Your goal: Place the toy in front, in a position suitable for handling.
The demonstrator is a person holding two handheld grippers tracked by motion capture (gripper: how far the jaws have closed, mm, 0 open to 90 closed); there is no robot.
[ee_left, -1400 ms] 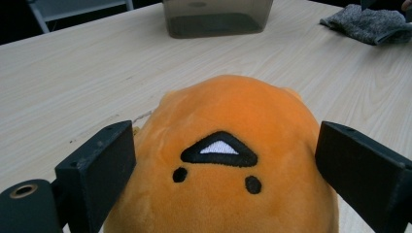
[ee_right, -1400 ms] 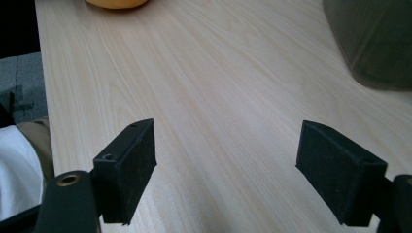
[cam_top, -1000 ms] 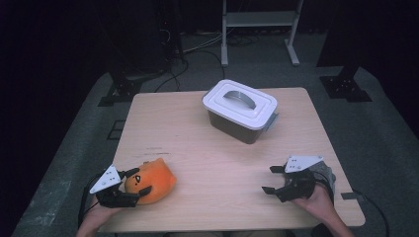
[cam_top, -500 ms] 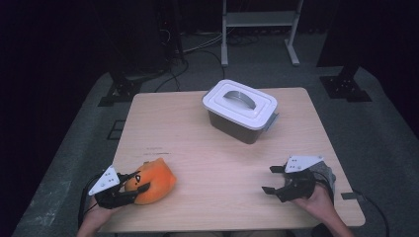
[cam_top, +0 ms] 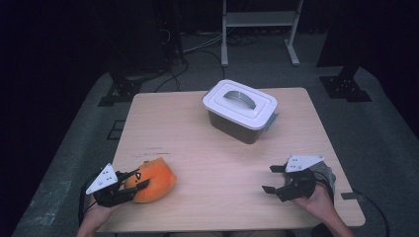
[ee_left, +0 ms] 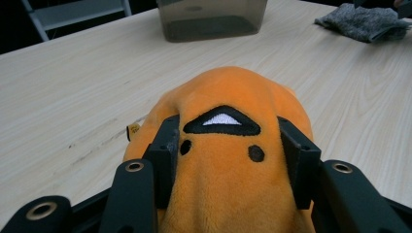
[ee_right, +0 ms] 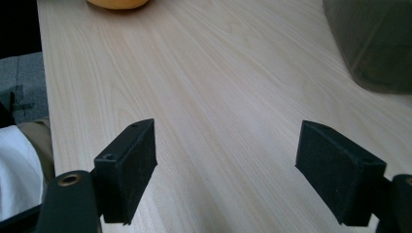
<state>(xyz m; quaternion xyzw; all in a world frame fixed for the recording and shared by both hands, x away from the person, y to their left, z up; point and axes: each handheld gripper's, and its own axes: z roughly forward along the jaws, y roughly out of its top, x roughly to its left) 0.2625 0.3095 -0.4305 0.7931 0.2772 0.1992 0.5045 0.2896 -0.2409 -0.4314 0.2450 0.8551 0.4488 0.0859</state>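
- One orange plush toy point(cam_top: 154, 180) lies on the table point(cam_top: 217, 163) near its front left corner, its near end between the jaws of the left gripper point(cam_top: 134, 186).
- In the left gripper view the two black pads press into the plush toy point(ee_left: 228, 145) from either side, denting the fabric beside its stitched face; the jaws have just been closing on it.
- One right gripper point(cam_top: 273, 179) sits near the front right corner of the table, low over the wood, its jaws spread wide with only bare table point(ee_right: 209, 97) between them.
- One storage box point(cam_top: 240, 114) with a white lid point(cam_top: 240, 102) and a grey handle stands toward the far edge, right of the middle, well apart from both grippers.
- Two hands come in over the front edge, one behind each gripper; the right one wears a grey knitted glove point(cam_top: 326, 174).
- The toy's near end is close to the front edge, and its left side is near the left edge.
- A wide band of open wood runs across the middle of the table, between the toy, the box and the right gripper.
- The far left corner is also open wood.
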